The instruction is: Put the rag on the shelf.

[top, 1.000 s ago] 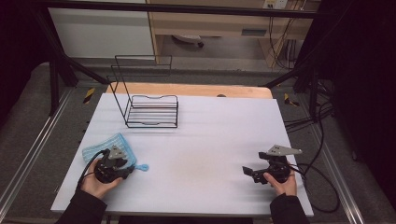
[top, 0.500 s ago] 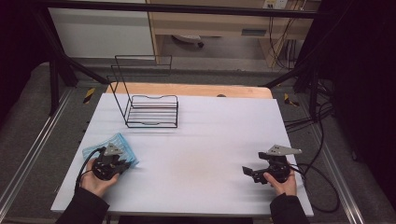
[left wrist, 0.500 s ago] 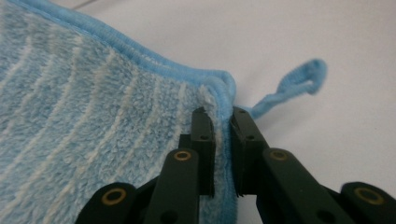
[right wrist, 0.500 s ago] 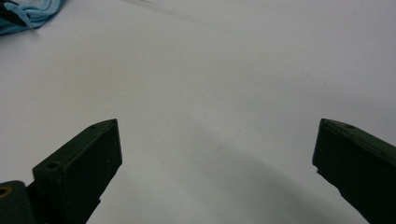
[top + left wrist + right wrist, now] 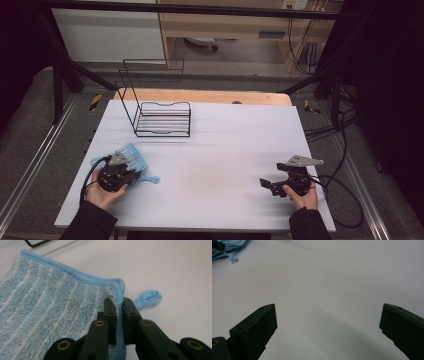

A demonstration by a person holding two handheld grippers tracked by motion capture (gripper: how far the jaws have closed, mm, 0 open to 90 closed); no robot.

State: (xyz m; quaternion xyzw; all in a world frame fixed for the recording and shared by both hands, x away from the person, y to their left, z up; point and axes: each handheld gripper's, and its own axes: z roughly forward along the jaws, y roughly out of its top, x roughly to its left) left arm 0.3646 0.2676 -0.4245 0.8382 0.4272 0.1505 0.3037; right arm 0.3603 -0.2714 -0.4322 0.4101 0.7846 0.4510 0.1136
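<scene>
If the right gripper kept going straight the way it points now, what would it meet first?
Probably nothing soon: the open right gripper points across bare white table toward the blue towel, far off.

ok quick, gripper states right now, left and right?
Left gripper: jaws just closed, shut on the hemmed corner of the light blue striped fluffy cloth.
Right gripper: open, nothing between the jaws.

In the high view, much of the blue cloth (image 5: pixel 131 159) is covered by the left gripper (image 5: pixel 125 176). In the left gripper view the cloth (image 5: pixel 50 315) is cut off at the left and bottom edges, and its hem is hidden where it is pinched. The wire rack (image 5: pixel 35 242) is cropped at the top edge.
</scene>
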